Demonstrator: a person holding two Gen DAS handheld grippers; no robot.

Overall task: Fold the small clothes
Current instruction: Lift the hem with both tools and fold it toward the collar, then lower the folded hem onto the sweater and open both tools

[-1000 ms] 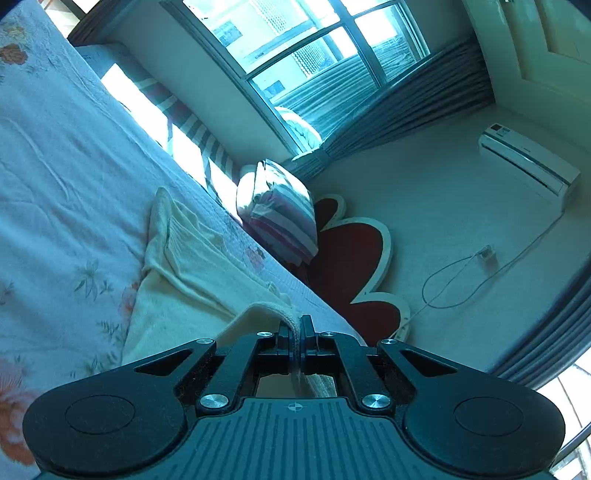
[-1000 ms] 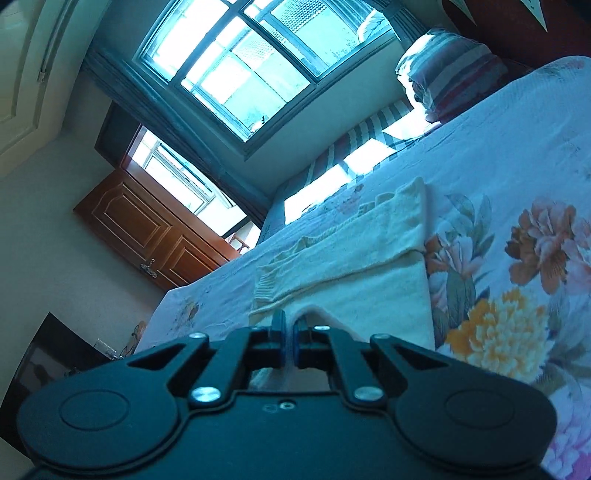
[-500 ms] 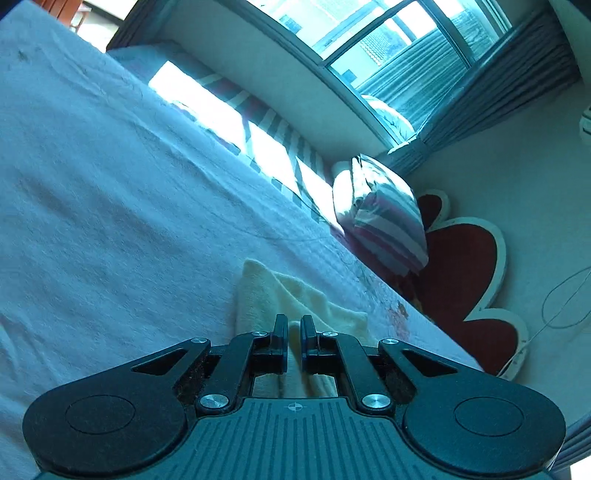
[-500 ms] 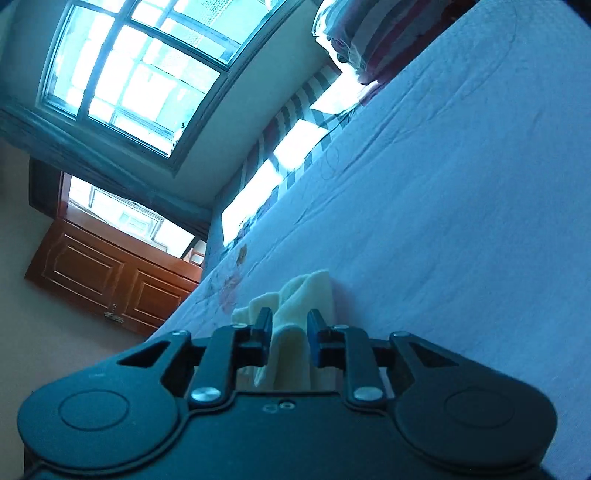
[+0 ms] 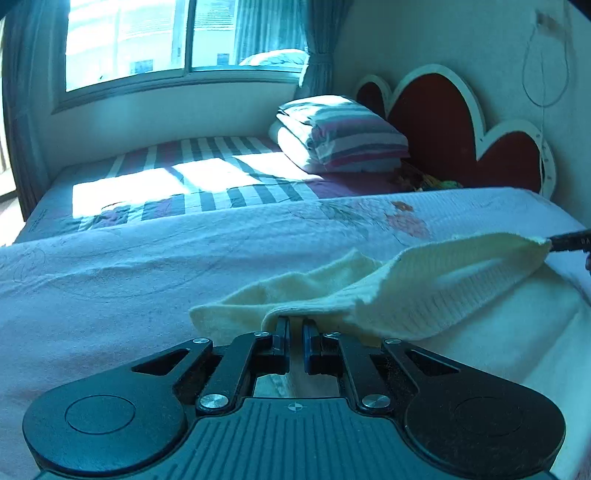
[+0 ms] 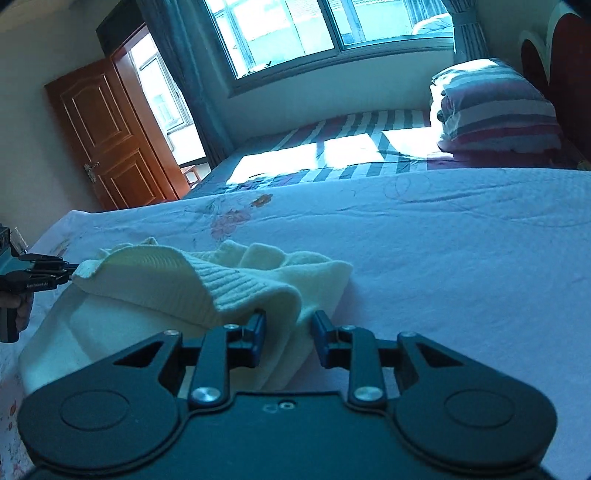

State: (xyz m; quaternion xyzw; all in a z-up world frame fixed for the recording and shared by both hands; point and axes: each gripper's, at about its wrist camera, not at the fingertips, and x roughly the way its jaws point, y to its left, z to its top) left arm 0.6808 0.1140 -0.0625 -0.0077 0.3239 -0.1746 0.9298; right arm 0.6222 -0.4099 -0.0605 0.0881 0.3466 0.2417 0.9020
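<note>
A cream knit garment (image 5: 424, 288) lies bunched on the pale floral bed cover (image 5: 110, 295), its ribbed hem raised between the two grippers. My left gripper (image 5: 295, 325) is shut on one hem corner, which covers its fingertips. The right wrist view shows that same left gripper (image 6: 72, 269) pinching the corner at the far left, with a hand below it. My right gripper (image 6: 290, 325) has its jaws opening. A fold of the garment (image 6: 166, 273) hangs between the parted pads and drapes over the left finger. The right gripper (image 5: 570, 240) shows as a dark tip at the hem's other end.
A folded striped quilt (image 5: 343, 136) sits by the red heart-shaped headboard (image 5: 443, 122). Beyond the floral cover lies a striped sheet (image 6: 351, 147) in sunlight under the window (image 6: 332, 26). A wooden door (image 6: 110, 133) stands at the left.
Both grippers swept across the bed with the garment's hem and rolled until the views are level. The right jaws went from shut to parted. The left jaws stayed shut on the cloth.
</note>
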